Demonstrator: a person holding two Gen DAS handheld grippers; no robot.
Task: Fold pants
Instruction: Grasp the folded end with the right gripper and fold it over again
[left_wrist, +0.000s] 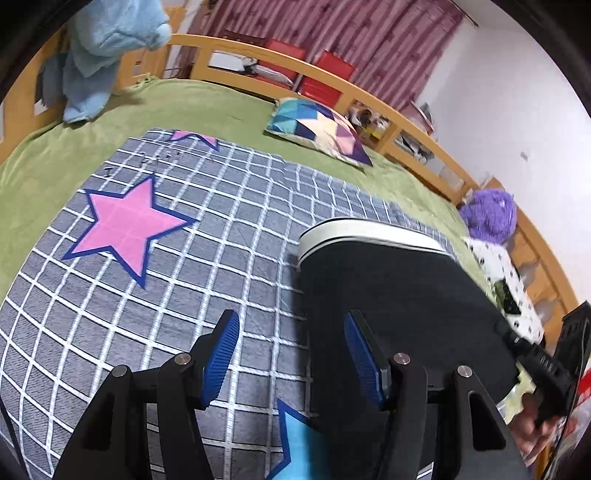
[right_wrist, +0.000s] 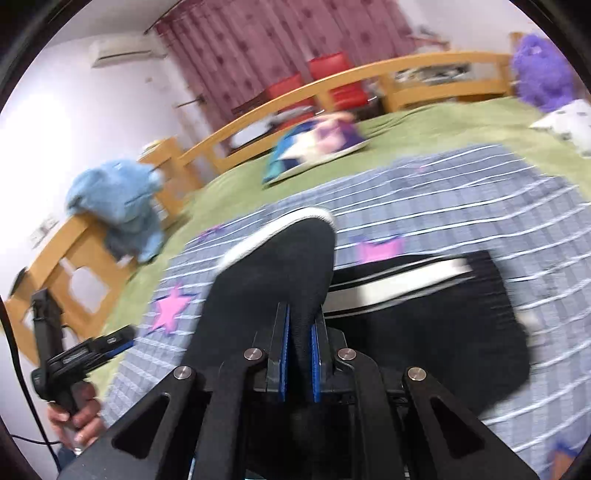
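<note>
Black pants (left_wrist: 399, 295) with a white side stripe (left_wrist: 369, 236) lie on a grey checked blanket (left_wrist: 184, 295) with pink stars. My left gripper (left_wrist: 291, 332) is open over the blanket at the pants' left edge, and its blue pads grip nothing. In the right wrist view my right gripper (right_wrist: 300, 332) is shut on a fold of the black pants (right_wrist: 277, 266), which rises above the rest of the garment (right_wrist: 443, 325). A hand holds the left gripper (right_wrist: 74, 354) at that view's left edge. The right gripper's body (left_wrist: 539, 362) shows at the left wrist view's right edge.
The blanket lies on a green bedspread (left_wrist: 55, 166). A patterned cushion (left_wrist: 317, 125) lies at the back and a white spotted pillow (left_wrist: 506, 273) at the right. A blue plush (left_wrist: 99, 55), a purple plush (left_wrist: 487, 214) and a wooden bed rail (left_wrist: 258, 62) border the bed.
</note>
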